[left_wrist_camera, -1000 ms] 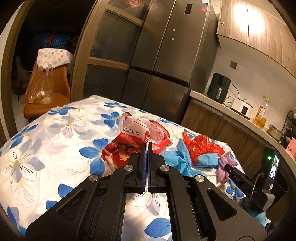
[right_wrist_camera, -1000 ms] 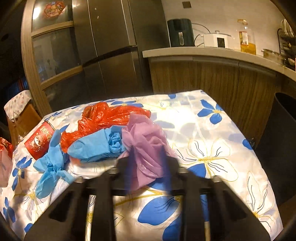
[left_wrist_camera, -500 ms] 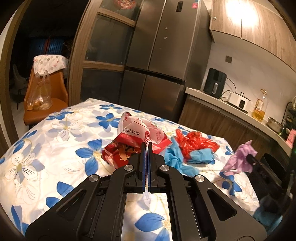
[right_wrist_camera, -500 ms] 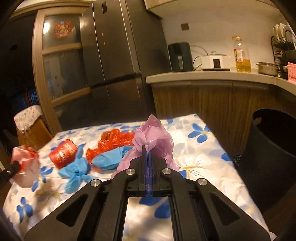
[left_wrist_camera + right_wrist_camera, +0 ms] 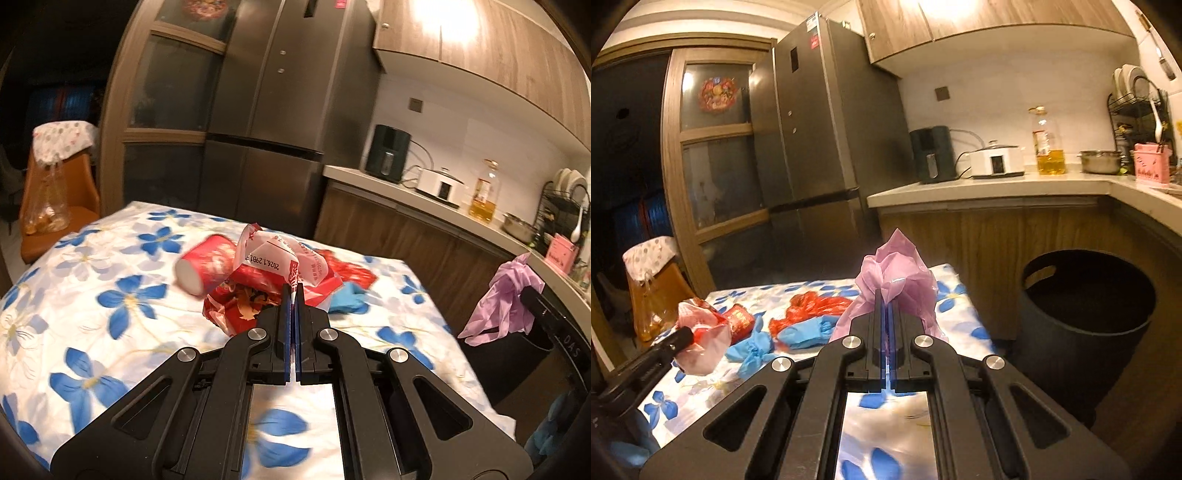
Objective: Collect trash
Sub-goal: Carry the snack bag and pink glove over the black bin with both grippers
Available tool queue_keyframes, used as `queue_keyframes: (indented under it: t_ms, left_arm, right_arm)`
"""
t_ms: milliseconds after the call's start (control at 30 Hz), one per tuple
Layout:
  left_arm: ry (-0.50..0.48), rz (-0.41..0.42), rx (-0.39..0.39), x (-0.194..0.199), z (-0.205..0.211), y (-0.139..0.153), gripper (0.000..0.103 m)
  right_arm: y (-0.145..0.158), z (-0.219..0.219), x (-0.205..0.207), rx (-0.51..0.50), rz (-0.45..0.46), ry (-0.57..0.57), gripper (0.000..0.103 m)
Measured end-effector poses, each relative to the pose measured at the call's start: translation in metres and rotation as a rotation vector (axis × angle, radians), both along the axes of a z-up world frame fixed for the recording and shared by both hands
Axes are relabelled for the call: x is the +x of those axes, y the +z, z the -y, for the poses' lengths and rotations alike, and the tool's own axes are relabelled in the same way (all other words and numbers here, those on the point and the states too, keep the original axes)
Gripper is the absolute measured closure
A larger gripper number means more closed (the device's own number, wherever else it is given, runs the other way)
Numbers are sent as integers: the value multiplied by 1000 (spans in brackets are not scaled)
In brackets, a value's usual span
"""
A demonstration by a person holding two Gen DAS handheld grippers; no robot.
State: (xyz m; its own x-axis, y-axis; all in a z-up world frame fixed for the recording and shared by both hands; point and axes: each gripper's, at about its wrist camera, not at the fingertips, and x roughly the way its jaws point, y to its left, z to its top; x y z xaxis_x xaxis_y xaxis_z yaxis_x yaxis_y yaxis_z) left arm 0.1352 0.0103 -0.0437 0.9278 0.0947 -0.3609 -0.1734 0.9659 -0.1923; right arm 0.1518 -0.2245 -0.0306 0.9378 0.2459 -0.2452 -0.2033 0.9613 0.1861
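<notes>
Both grippers carried trash clear of the desk (image 5: 110,258), which fits a haul toward the black bin (image 5: 1086,306) standing on the floor just past the desk's far corner, its mouth open and apparently dark inside. The right gripper (image 5: 887,317) had its jaws clenched on a purple bag (image 5: 897,280), pinched at the lower folds so that the crumpled bulk stood up above the tips; seen from the left wrist, that same bag hung off the tips beside the bin's rim, not yet over the opening as far as I could judge. The left gripper (image 5: 293,295) was likewise clamped shut on a red-and-white wrapper (image 5: 273,269), gripped by a thin edge with the rest bunched ahead of the jaws and lifted off the cloth. Thin film like this needs a full clench, since any slack would probably let it slip. Left on the desk were a red cup (image 5: 207,266) lying on its side, a red bag (image 5: 812,308) and blue bags (image 5: 798,332) heaped together near the middle, so the job looked only partly done. Both hands pointed slightly downward, close to level, the right one aimed with the bin to its right side, the left one behind it and facing across the desk toward the fridge (image 5: 280,110). The right load seemed nearer to release.
</notes>
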Motion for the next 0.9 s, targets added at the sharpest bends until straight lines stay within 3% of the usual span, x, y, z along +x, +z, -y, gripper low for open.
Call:
queue_keyframes:
  t_ms: [900]
  left_arm:
    - [-371,39,52,56,165,28,103]
  right_arm:
    - [22,121,-16,-12,61,-315,101]
